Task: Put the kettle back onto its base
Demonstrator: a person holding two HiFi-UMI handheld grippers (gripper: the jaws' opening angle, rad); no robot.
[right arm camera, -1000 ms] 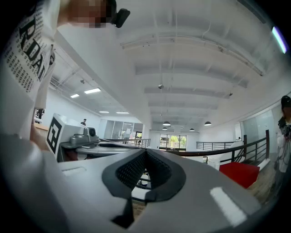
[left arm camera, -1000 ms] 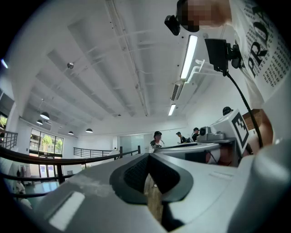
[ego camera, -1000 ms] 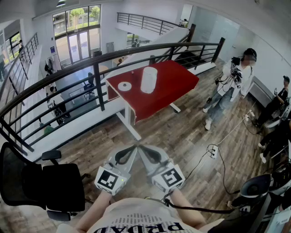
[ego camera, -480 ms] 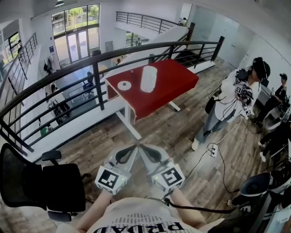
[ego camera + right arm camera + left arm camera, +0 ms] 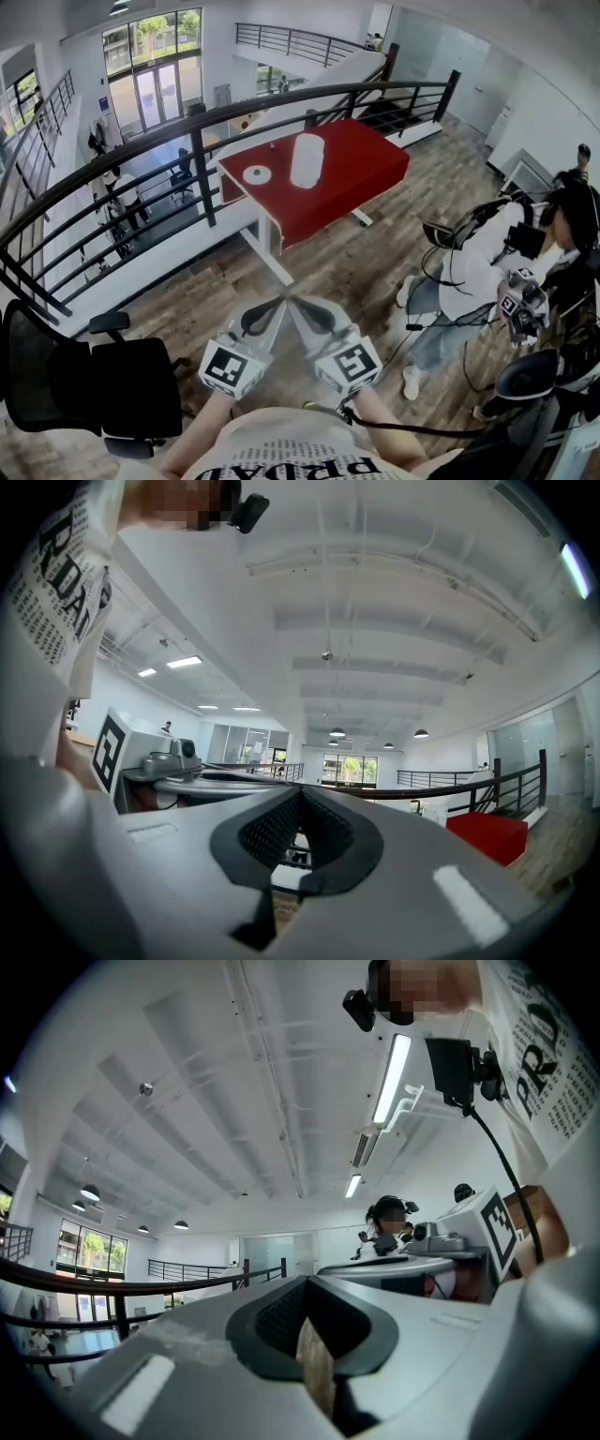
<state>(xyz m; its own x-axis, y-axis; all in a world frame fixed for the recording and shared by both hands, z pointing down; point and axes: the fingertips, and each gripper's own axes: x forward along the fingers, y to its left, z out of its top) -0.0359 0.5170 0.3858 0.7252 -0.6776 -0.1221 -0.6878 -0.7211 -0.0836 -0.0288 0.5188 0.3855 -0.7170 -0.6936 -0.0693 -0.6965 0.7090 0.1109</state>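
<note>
Not started: your left gripper (image 5: 278,301) and right gripper (image 5: 293,301) are closed and empty. At upper centre, the kettle (image 5: 307,161) stands beside its base (image 5: 256,175).

Finishes noted around the table (image 5: 364,167)
Its top is smooth matt red; kettle (image 5: 307,161) on it matt white plastic; railing (image 5: 199,155) beside it black metal; floor (image 5: 356,274) beneath wood planks.

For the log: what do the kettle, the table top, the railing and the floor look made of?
Kettle: white, matte, plastic or coated metal; too small to tell.
Table top: smooth red, probably laminate or a cover.
Railing: black painted metal, judging by its thin bars.
Floor: wood-look planks; grain and seams show.
</note>
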